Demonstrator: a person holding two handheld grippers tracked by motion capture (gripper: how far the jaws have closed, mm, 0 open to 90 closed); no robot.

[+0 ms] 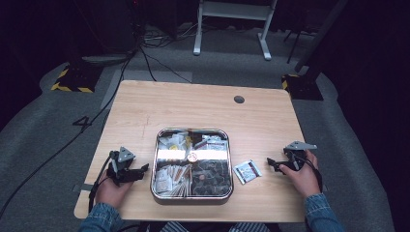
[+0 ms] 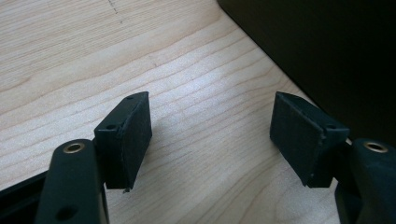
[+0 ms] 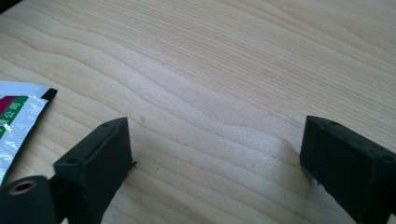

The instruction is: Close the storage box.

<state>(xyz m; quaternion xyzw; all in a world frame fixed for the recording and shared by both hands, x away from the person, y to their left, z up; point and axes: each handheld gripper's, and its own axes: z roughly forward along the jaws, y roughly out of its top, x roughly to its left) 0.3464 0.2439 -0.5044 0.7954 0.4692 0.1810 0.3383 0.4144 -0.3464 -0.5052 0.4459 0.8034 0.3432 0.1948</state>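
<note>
Packet: small silver foil sachet with red and green print (image 1: 247, 171) lies flat on the pale wooden table (image 1: 193, 104), just right of the tray and just left of the right gripper, probably set out on its own for sorting.
Right gripper (image 1: 274, 164): rests low on the table, jaws spread wide with only bare wood between them; it holds nothing, and the sachet's corner (image 3: 18, 119) sits off to its left, outside the jaws.
Left gripper (image 1: 141, 170): parked at the tray's left side, jaws wide apart and empty (image 2: 210, 135), likely waiting its turn.
Tray: square shiny metal tray with four compartments (image 1: 155, 159) sits near the person, between both hands, within easy reach of each.
Hard to make out: tray contents look like mixed packets and dark pieces, too small to name; sachet print is unreadable; its left part is cut off in the right gripper view.
</note>
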